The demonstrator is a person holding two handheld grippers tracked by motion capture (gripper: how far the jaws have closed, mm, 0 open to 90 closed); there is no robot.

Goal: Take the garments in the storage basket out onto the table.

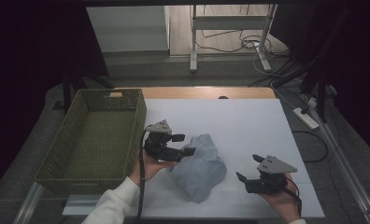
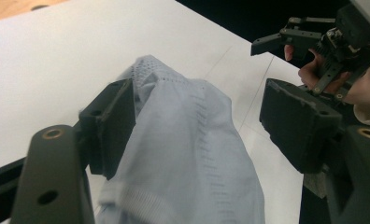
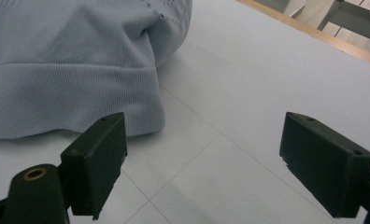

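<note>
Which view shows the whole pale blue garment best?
The high view: the pale blue garment lies crumpled beside the basket. The left gripper view crops it between open jaws; the right gripper view shows its ribbed hem.

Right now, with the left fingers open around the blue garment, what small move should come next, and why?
Probably close the left gripper on the blue garment. Its fingers stand apart with a raised fold of cloth between them, one pad touching it and the other clear. The right gripper is open beside the garment, holding nothing, and the green basket waits at the left.
</note>
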